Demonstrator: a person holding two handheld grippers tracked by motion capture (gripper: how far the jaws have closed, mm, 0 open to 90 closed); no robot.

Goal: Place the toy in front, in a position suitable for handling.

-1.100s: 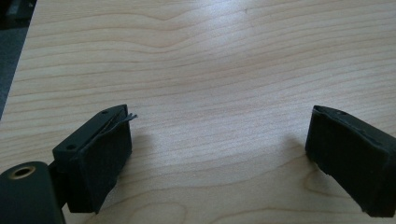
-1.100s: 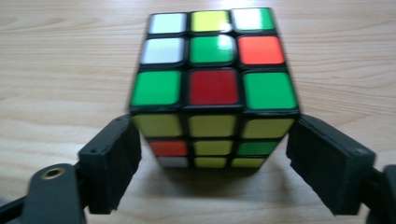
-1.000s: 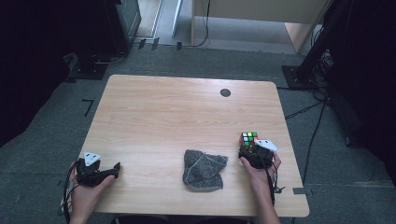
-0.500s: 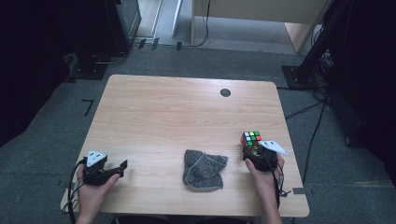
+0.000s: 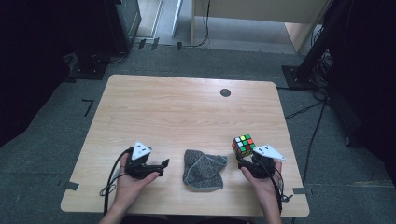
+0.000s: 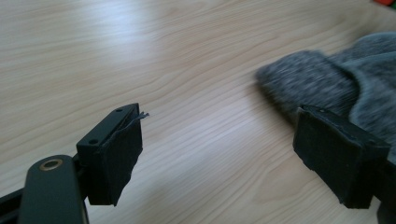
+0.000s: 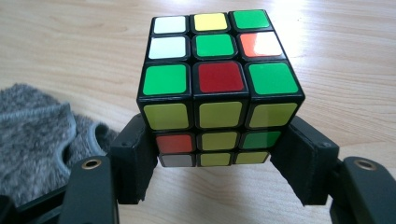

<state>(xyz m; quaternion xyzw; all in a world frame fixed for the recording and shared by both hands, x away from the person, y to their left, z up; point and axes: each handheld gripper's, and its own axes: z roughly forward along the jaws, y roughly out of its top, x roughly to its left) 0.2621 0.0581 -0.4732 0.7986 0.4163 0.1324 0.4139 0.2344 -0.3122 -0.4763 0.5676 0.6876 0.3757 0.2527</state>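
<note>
- One wooden table [image 5: 187, 107] carries everything we handle.
- Our grey cloth [image 5: 203, 169] lies crumpled between both grippers.
- Our left gripper [image 5: 163, 163] has moved toward the cloth, jaws apart and empty, likely to grab it.
- Our right gripper [image 5: 241, 162] clamps the cube [image 5: 243, 145], raised slightly.

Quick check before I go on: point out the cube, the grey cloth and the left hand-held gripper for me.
cube [image 7: 219, 74]: right gripper view, red centre sticker of its top face.
grey cloth [image 5: 204, 170]: high view, middle of the crumpled fabric.
left hand-held gripper [image 6: 219, 158]: left gripper view, midway between its two open pads.
</note>
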